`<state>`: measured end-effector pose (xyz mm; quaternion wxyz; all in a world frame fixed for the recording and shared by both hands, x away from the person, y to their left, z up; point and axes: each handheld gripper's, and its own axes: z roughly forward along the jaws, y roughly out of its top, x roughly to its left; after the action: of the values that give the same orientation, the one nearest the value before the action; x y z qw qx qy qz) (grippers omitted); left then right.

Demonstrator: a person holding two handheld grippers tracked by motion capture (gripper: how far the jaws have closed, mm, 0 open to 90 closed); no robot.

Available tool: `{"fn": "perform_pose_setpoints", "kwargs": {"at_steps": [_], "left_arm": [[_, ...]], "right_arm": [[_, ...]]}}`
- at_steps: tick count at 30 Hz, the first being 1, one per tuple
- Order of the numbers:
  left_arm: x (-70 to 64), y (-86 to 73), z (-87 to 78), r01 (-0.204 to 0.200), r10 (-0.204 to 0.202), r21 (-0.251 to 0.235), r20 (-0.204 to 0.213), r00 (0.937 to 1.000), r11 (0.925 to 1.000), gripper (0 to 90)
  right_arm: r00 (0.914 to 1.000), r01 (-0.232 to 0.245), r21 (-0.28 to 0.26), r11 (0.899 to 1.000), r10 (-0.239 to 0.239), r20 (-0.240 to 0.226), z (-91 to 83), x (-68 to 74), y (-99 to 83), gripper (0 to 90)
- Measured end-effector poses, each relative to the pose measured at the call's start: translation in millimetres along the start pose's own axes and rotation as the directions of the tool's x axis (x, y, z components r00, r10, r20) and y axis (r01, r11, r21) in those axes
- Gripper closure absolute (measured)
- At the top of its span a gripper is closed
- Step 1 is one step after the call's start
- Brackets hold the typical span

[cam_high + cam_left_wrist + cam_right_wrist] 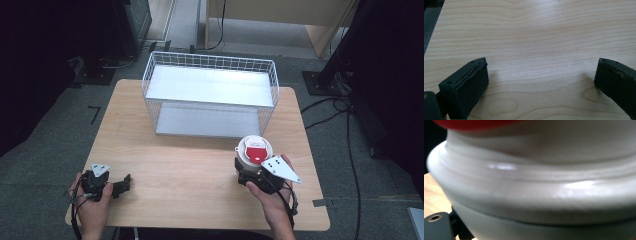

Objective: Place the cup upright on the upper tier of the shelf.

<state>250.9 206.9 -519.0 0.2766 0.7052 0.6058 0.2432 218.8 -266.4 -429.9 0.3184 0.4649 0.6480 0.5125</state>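
White round container [254, 148] with red label on its lid stands upright, axis vertical, at the bench's [200, 165] right front, just before the wire basket [210, 92]; label text unreadable. My right tool [248, 169] is clamped on its side; its own view shows the white ribbed wall close up. My left tool [541, 77] rests with jaws wide apart over bare wood.

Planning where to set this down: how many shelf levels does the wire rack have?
2. An upper shelf inside the white wire rack at the table's far side, and a lower shelf directly beneath it.
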Motion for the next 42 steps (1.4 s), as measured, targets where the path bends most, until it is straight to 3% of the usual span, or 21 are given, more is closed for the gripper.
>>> {"fn": "perform_pose_setpoints", "kwargs": {"at_steps": [21, 42], "left_arm": [[0.1, 0.0, 0.0, 0.0, 0.0, 0.0, -0.001, 1.0, 1.0, 0.0], [0.1, 0.1, -0.1, -0.001, 0.001, 0.001, 0.0, 1.0, 1.0, 0.0]], "right_arm": [[0.9993, 0.037, -0.068, 0.997, -0.037, -0.004, 13.4, 4.9, 50.0, 8.1], [0.998, 0.062, -0.159, 0.985, -0.062, 0.001, 37.9, 10.3, 110.0, 8.1]]}}
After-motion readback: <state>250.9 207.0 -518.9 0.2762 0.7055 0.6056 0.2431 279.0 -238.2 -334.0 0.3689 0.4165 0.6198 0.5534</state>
